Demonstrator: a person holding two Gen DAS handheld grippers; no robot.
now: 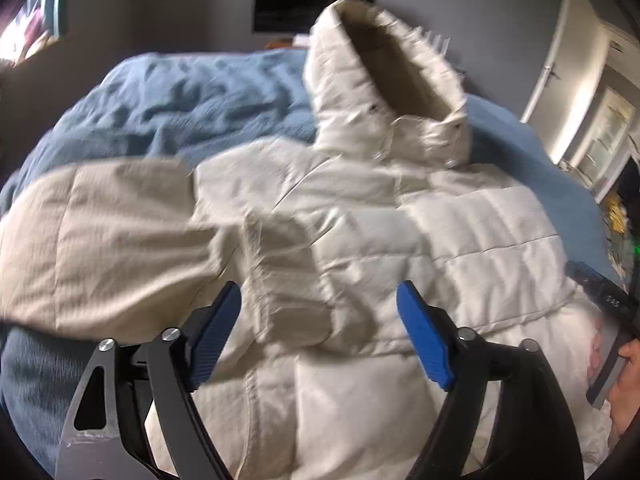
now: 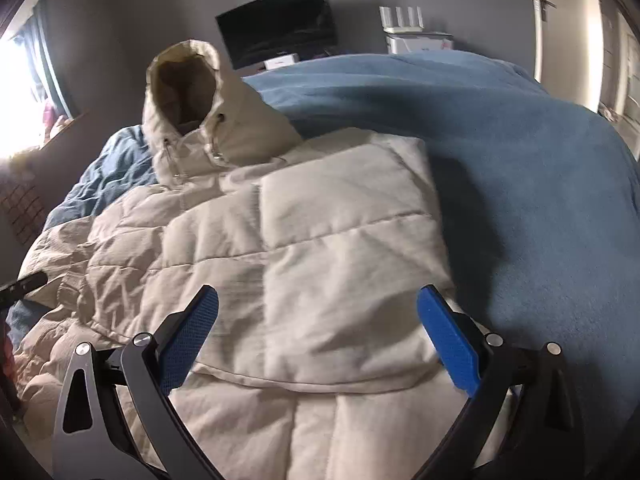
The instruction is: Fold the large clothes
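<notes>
Cream puffer jacket (image 1: 360,240) lies flat on blue bed (image 2: 540,200), long axis hem-to-hood (image 1: 380,92) running away from both grippers; left gripper (image 1: 320,332) w/ fingers spread, empty, over folded-in sleeve (image 1: 280,264), nearer jacket centre than right gripper (image 2: 318,336), fingers likewise apart, gripping nothing.

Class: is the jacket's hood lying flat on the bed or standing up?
Standing up. The hood rises above the jacket, its opening showing the dark lining, over the blue blanket.
</notes>
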